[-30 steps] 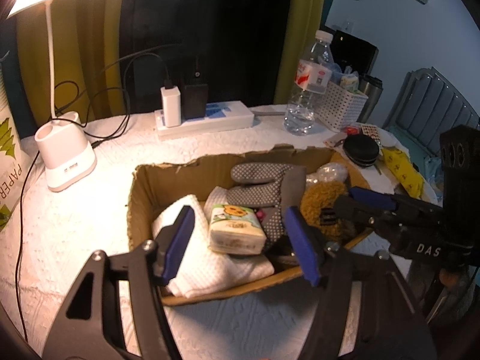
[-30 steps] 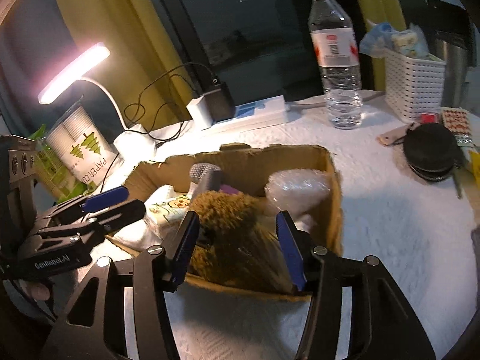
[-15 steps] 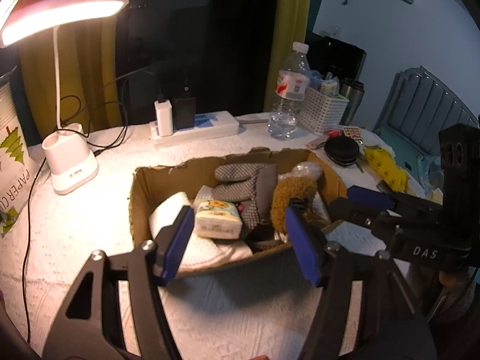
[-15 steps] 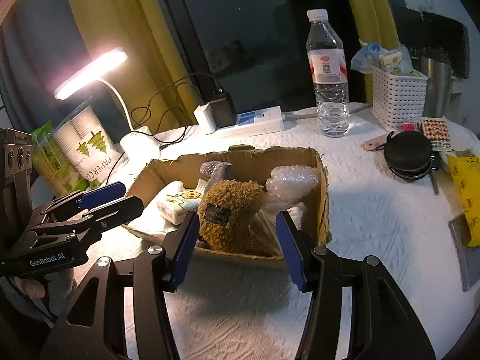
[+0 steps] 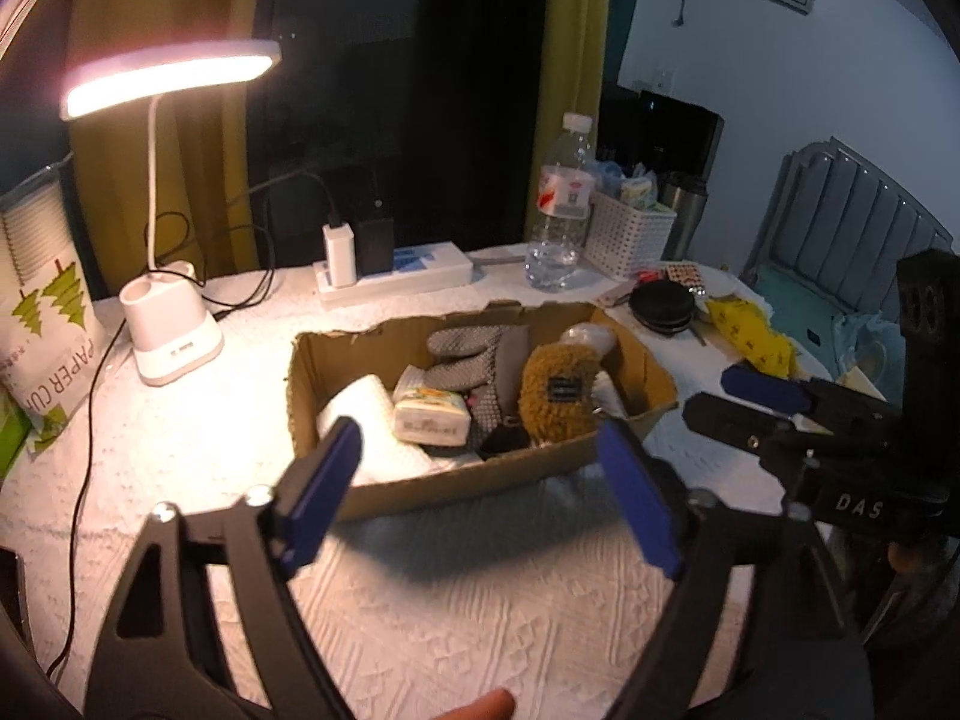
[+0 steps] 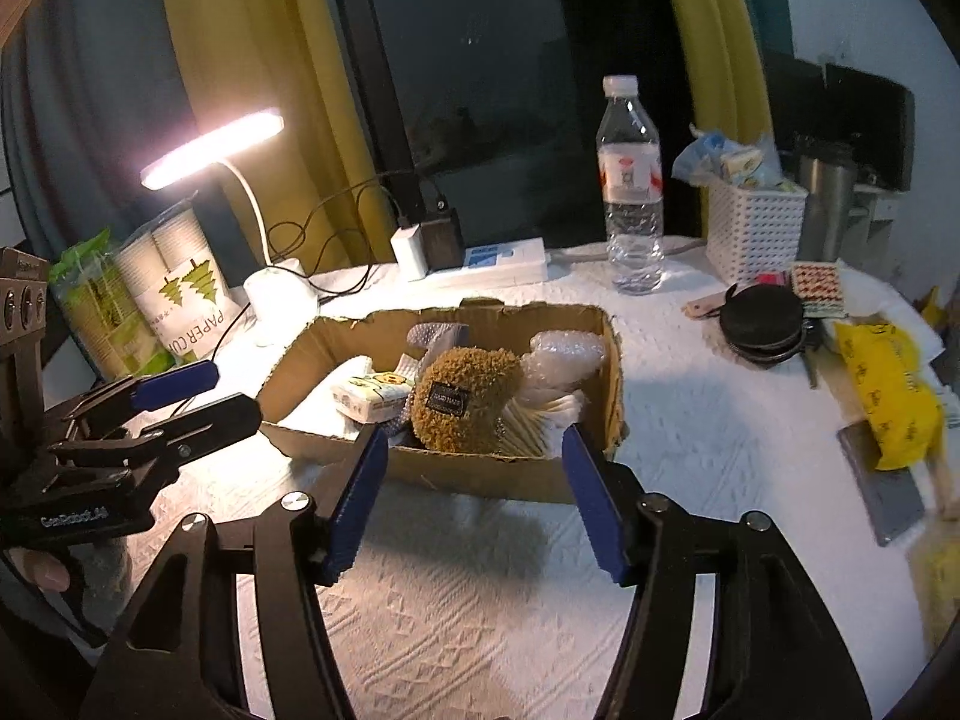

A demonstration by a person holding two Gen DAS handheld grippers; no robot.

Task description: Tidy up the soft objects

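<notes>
The cardboard box [image 6: 492,468] on the counter [image 6: 690,420] holds a brown plush [image 6: 465,399], tissue pack [image 6: 369,393], dotted glove [image 5: 474,348] and bubble wrap [image 6: 561,354]. Left gripper [image 5: 480,492] and right gripper [image 6: 474,495], jaws just widened and empty, stand spread short of the box.

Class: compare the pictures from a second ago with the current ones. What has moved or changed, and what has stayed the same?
Both grippers have drawn back from the cardboard box, which now looks smaller in each view. The left gripper and right gripper have just been opening their jaws, with nothing between them. The brown plush, tissue pack and white towel lie in the box as before.
</notes>
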